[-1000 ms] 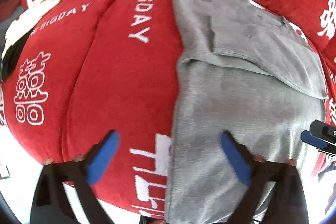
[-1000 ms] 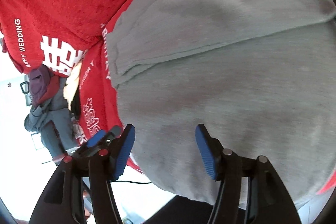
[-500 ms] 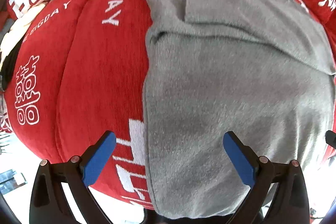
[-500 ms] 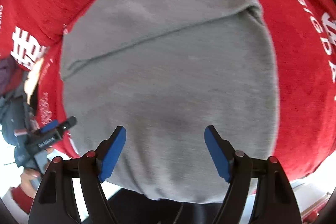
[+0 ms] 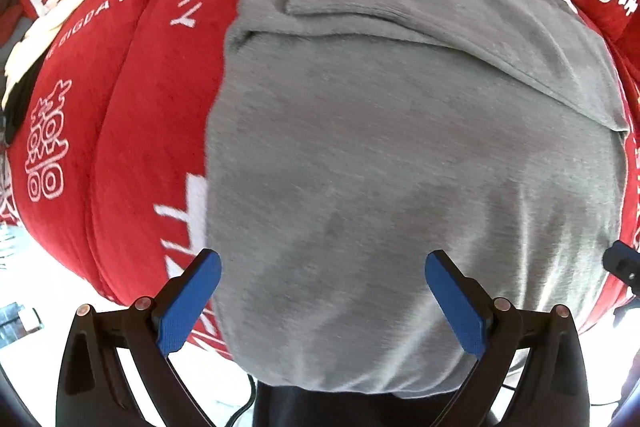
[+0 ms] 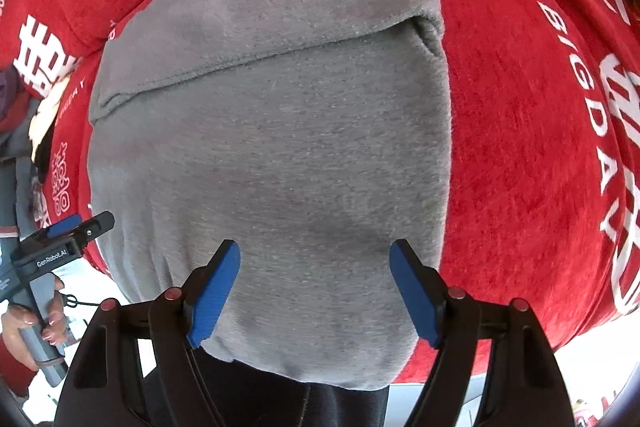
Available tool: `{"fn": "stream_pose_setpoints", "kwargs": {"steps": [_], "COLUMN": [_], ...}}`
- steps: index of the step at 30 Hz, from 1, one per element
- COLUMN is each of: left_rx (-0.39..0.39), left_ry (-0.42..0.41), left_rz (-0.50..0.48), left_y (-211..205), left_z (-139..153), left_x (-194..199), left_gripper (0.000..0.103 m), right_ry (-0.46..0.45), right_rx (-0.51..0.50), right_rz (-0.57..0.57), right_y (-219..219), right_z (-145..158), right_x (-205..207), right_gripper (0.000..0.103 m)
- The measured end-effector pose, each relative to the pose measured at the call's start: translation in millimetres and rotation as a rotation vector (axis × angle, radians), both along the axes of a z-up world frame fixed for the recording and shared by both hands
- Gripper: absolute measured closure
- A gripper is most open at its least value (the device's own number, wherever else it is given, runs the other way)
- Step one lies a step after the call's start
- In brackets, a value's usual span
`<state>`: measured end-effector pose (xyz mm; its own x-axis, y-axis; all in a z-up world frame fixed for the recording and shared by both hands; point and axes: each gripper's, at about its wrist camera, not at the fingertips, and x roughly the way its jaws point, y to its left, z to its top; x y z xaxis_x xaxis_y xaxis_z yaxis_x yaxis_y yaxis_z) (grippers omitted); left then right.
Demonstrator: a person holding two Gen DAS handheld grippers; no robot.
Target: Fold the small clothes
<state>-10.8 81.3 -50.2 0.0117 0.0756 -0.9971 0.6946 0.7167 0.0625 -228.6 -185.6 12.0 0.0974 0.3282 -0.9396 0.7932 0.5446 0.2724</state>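
Note:
A grey garment (image 5: 400,155) lies flat on a red cover, with a folded flap across its far part; it also shows in the right wrist view (image 6: 272,131). My left gripper (image 5: 322,301) is open and empty, held over the garment's near left part. My right gripper (image 6: 314,291) is open and empty, over the garment's near edge. The left gripper also shows at the left edge of the right wrist view (image 6: 72,235), held by a hand, beside the garment's left edge.
The red cover (image 5: 132,115) with white lettering drapes a rounded cushion; it also shows in the right wrist view (image 6: 540,147). Its near edge drops off just below the garment. Dark clothes (image 6: 12,107) lie at the far left.
Both grippers have swung to face the garment squarely and hover over its near edge. The garment has not moved. Both stay open.

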Motion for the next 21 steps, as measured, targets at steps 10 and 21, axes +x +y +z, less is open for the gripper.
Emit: {"fn": "stream_pose_setpoints", "kwargs": {"steps": [10, 21], "left_rx": [-0.002, -0.103], "left_ry": [-0.002, 0.038], "left_rz": [-0.024, -0.046], "left_y": [-3.2, 72.1], "left_z": [3.3, 6.0], "left_x": [-39.8, -73.5], "left_gripper": [0.001, 0.001], "right_ry": [-0.007, -0.071], "right_rx": [-0.001, 0.006], "right_rz": [0.018, -0.041], "right_y": [0.7, 31.8], "right_z": [4.1, 16.1], "right_x": [-11.9, -42.7], "right_gripper": [0.023, 0.023]}}
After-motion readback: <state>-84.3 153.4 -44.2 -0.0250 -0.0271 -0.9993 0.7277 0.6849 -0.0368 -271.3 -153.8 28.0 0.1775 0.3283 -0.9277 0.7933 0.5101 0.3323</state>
